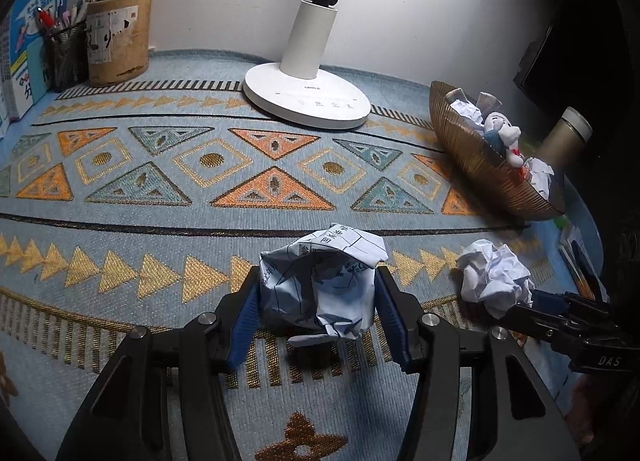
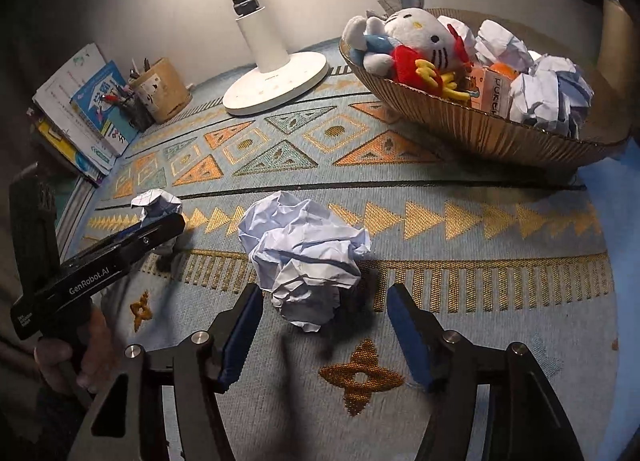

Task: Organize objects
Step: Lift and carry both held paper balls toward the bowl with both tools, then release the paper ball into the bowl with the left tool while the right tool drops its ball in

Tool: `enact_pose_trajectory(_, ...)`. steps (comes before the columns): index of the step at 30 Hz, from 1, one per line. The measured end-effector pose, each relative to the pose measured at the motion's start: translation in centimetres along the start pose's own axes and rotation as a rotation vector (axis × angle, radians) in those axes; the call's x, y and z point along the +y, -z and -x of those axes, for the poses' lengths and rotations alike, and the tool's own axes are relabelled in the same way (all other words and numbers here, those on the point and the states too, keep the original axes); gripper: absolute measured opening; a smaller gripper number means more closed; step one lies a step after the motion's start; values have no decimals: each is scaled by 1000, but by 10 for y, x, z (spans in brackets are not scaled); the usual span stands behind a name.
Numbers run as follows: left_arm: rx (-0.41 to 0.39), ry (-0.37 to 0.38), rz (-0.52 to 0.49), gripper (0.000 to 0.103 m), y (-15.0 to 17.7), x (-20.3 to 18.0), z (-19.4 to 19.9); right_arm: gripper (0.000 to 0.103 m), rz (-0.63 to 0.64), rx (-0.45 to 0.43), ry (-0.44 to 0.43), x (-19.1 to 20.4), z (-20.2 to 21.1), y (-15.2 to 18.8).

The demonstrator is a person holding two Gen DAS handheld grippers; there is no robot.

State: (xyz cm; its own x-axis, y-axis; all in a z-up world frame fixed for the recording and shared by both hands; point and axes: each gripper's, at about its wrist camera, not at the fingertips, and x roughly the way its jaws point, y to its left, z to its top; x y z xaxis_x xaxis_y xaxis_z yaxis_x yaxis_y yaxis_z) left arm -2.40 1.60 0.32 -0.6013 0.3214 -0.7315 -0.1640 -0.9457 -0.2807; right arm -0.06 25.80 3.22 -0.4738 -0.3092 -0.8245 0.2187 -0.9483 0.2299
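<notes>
On the patterned counter, with the basket waiting beyond, the left hand-held gripper is pinching a printed wad while the right hand-held gripper, spread, is straddling a white wad; squeezing centrally seems advisable.

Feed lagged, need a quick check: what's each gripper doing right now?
Left gripper: shut on the printed paper ball.
Right gripper: open, holding nothing; the white paper ball lies just ahead.

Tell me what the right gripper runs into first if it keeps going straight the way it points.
Most likely the white crumpled paper ball lying on the patterned cloth, just ahead of the right gripper, whose jaws are open. The ball sits slightly left of centre, so exact contact is uncertain.
</notes>
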Motion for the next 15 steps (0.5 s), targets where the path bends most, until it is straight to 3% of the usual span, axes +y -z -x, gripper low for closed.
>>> enact_pose_trajectory(6, 5, -26, -45, 52, 1, -10, -1, 63, 180, 14, 70, 23, -13, -8)
enact_pose_trajectory(11, 10, -30, -47, 52, 1, -10, -2, 63, 204, 14, 49, 26, -21, -15)
enact_pose_trajectory(12, 11, -32, -48, 52, 1, -11, -2, 60, 205, -1, 50, 27, -20, -16)
enact_pose_trajectory(13, 11, -35, -51, 52, 1, -11, -2, 47, 207, -7, 45, 28, -18, -16)
enact_pose_trajectory(14, 11, -39, -54, 52, 1, -12, -2, 41, 208, -8, 36, 28, -16, -15)
enact_pose_trajectory(15, 9, -44, -59, 52, 1, -13, -2, 41, 204, -19, 40, 28, -13, -15)
